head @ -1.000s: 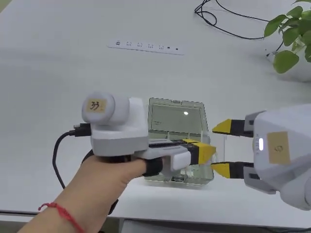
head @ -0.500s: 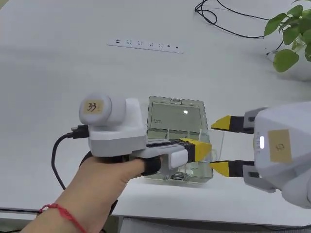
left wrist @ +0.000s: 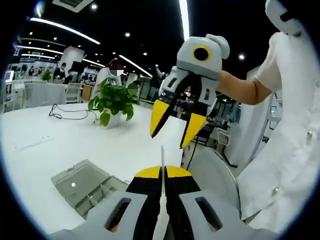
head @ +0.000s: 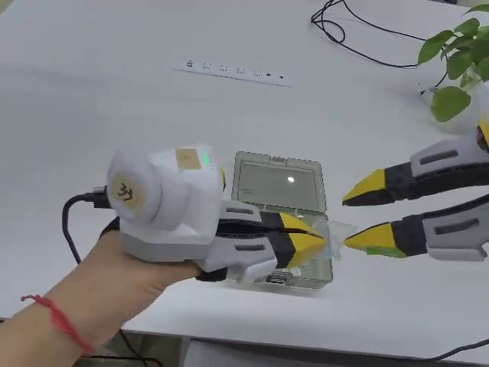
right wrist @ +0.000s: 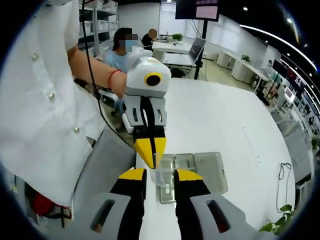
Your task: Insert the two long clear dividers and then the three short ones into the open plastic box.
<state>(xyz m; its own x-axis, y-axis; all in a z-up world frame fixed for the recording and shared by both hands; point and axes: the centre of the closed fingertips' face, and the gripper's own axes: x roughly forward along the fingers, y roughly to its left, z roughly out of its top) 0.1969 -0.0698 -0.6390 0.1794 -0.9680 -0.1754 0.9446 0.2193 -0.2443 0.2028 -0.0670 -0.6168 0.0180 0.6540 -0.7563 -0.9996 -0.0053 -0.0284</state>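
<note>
The clear plastic box (head: 278, 183) lies open near the table's front edge, its lid flat behind the base; it also lies below in the left gripper view (left wrist: 82, 184) and the right gripper view (right wrist: 197, 176). My left gripper (head: 307, 240) hovers over the base, shut on a small clear divider (head: 337, 230) that sticks out to the right. Edge-on, the divider (left wrist: 161, 165) rises between my left gripper's (left wrist: 162, 175) jaws. My right gripper (head: 350, 222) faces it from the right, open, with the divider's free end (right wrist: 161, 178) between its yellow fingertips (right wrist: 133, 176).
A white power strip (head: 233, 73) lies at the table's back, a black cable (head: 359, 38) and a potted plant (head: 457, 61) at the back right. The table's front edge (head: 321, 345) runs just below the box. People sit in the background.
My left gripper has rolled and tilted over the box, still holding the divider. My right gripper has swung up and turned, so its tips now bracket the divider's free end.
</note>
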